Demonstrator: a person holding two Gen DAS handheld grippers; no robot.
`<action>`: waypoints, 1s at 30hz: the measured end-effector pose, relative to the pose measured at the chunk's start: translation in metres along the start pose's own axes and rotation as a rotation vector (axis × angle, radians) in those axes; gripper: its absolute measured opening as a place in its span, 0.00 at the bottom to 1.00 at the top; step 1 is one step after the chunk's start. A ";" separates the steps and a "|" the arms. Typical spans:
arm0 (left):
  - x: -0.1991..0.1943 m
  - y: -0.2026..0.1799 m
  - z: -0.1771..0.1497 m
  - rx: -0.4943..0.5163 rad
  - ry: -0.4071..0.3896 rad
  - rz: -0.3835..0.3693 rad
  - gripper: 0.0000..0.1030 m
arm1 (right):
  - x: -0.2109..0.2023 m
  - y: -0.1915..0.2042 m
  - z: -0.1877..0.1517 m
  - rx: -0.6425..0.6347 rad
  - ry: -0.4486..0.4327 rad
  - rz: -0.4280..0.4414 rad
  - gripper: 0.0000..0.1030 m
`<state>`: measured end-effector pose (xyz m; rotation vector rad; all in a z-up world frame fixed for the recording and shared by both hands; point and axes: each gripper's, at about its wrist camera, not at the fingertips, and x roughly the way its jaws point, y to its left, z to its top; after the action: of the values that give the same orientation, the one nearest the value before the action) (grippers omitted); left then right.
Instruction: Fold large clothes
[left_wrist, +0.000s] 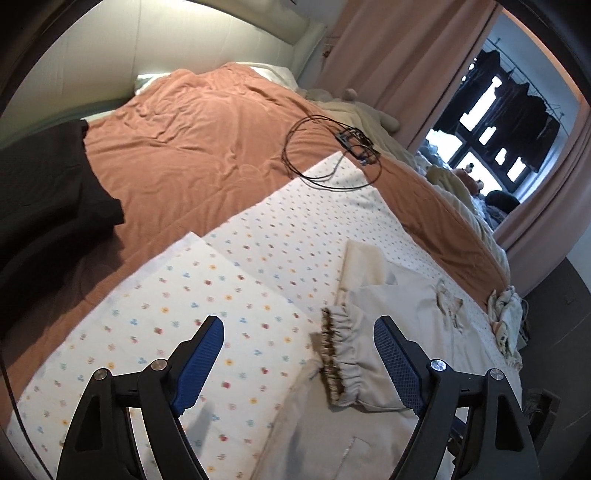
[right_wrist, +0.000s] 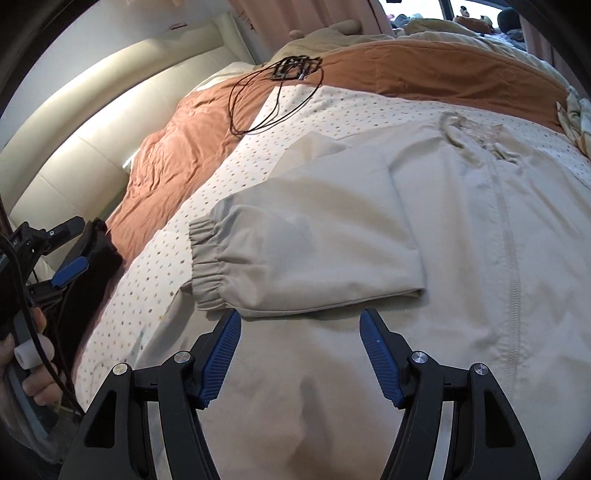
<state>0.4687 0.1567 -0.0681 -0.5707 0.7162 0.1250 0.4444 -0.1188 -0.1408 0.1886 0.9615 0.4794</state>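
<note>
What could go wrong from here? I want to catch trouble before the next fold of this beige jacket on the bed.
1. The folded sleeve lies loose across the jacket; with both the left gripper and right gripper open and holding nothing, a careless pass could drag it back out.
2. The black cable loop rests on the dotted sheet's far edge; tugging that sheet might snag it.

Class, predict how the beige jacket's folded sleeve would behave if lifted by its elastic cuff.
The sleeve would probably droop and unfold: it is thin cloth lying flat. The gathered cuff likely gives a thicker hold. It looks light.
</note>
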 end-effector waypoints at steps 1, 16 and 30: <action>0.000 0.008 0.001 -0.028 -0.001 0.005 0.82 | 0.007 0.008 0.002 -0.013 0.012 0.007 0.65; -0.005 0.059 0.013 -0.181 -0.006 -0.042 0.81 | 0.112 0.079 0.026 -0.124 0.182 0.050 0.61; -0.006 0.045 0.015 -0.167 -0.014 -0.144 0.81 | 0.038 0.055 0.051 -0.064 0.082 0.041 0.07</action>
<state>0.4595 0.2029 -0.0755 -0.7785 0.6522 0.0547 0.4880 -0.0501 -0.1200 0.1318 1.0221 0.5579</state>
